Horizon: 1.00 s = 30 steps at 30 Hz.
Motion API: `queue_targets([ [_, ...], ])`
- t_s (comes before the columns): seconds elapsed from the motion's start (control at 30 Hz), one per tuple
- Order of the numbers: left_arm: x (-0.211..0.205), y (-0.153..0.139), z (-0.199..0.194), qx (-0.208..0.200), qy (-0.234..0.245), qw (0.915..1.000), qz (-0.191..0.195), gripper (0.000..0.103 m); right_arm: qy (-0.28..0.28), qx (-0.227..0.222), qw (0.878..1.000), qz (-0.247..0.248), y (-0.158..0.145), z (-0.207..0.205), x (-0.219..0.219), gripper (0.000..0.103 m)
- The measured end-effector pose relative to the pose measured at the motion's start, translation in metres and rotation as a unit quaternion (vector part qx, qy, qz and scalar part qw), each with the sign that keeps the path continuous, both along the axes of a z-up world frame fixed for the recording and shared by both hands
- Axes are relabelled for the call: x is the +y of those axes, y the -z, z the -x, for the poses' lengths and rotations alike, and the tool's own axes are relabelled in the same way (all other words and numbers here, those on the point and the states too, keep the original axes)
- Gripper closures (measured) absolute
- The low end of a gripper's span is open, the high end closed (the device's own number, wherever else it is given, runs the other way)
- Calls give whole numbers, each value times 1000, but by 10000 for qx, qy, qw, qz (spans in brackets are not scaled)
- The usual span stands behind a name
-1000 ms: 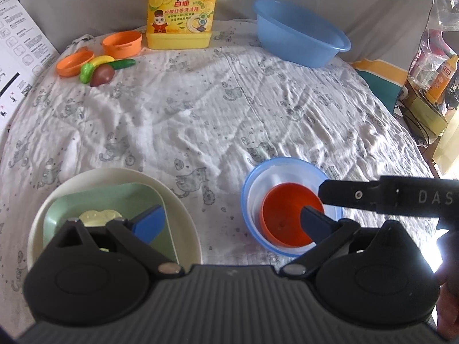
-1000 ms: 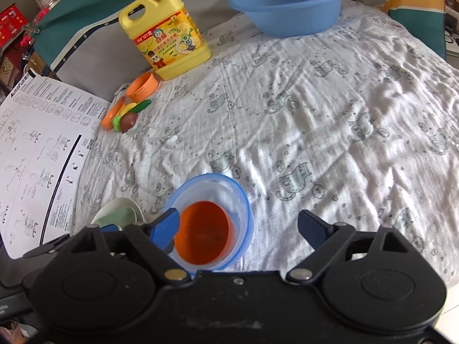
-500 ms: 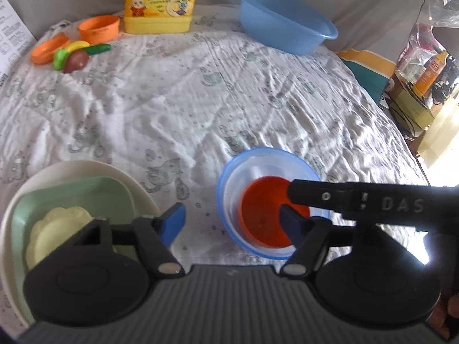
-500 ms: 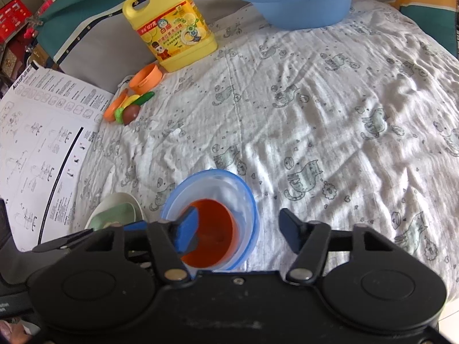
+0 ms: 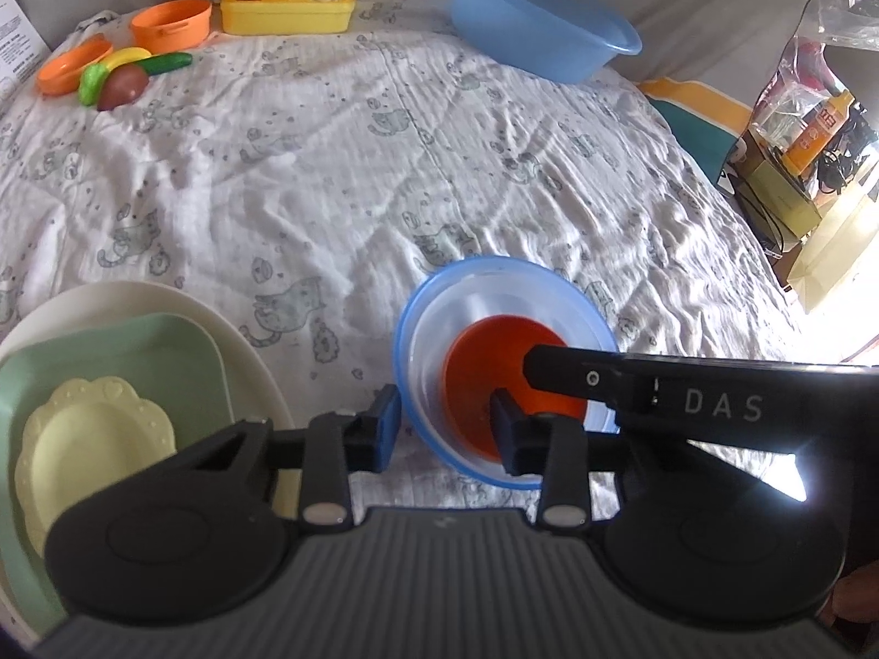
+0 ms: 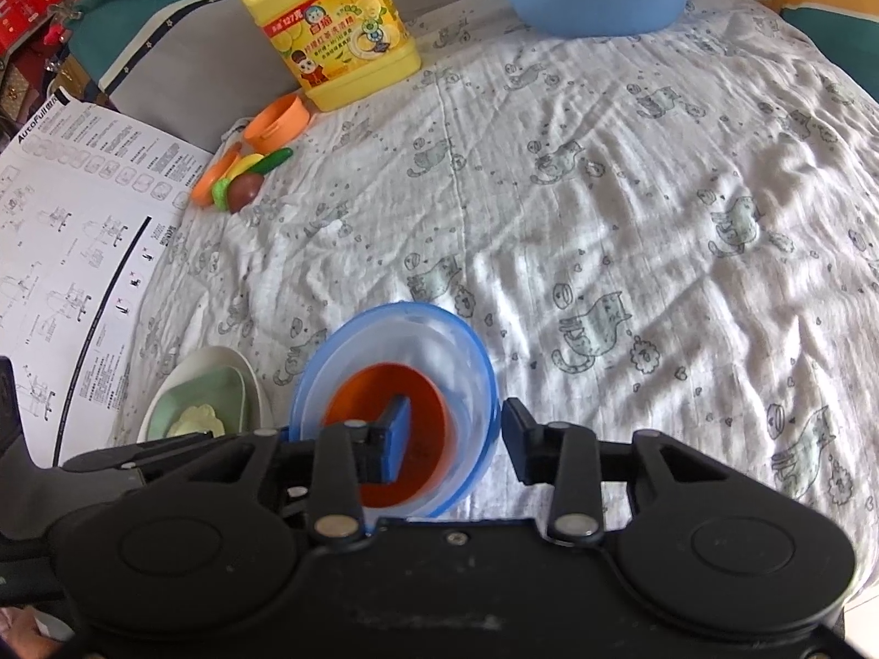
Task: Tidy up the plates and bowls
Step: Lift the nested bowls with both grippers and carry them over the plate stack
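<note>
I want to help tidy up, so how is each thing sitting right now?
Left gripper, jaws just closing, open around blue-rimmed bowl wall.
Right gripper, same, at the opposite wall.
Blue-rimmed bowl, upright, holding orange bowl.
Orange bowl, nested, empty.
Yellow plate, stacked on green plate.
Green plate, stacked on cream plate.
Blue basin, upright.

The right gripper's black arm [image 5: 714,401], crossing the near right of the left wrist view, reads "DAS". The yellow detergent jug [image 6: 329,33], far left, shows "127" on its label. The printed instruction sheet [image 6: 71,208], left, is headed "AutoFull".
</note>
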<state>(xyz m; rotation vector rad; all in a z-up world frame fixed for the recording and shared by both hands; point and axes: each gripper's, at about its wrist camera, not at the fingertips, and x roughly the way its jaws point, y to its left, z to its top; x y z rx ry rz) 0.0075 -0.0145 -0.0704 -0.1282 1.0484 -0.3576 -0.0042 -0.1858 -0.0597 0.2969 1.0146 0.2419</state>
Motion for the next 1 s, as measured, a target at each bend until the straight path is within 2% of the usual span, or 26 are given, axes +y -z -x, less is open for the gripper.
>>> queue_targets([
  [0.1, 1, -4, 1, -27, -41, 10000, 5, 70, -26, -79, 9999, 117, -6, 1, 2, 72],
  [0.4, 9, -21, 5, -135, -167, 9998, 14, 71, -137, -199, 9993, 284, -24, -1, 17, 72],
  [0.47, 11, -21, 6, -123, -200, 9997, -3, 75, -198, -220, 9987, 408, -25, -1, 22, 72],
  [0.63, 19, -15, 6, 71, -304, 9994, 148, 80, -98, 0, 9995, 302, -17, -4, 20, 72],
  [1.0, 23, -10, 5, 264, -376, 9988, 144, 82, -212, 161, 9981, 551, -12, -9, 29, 74],
])
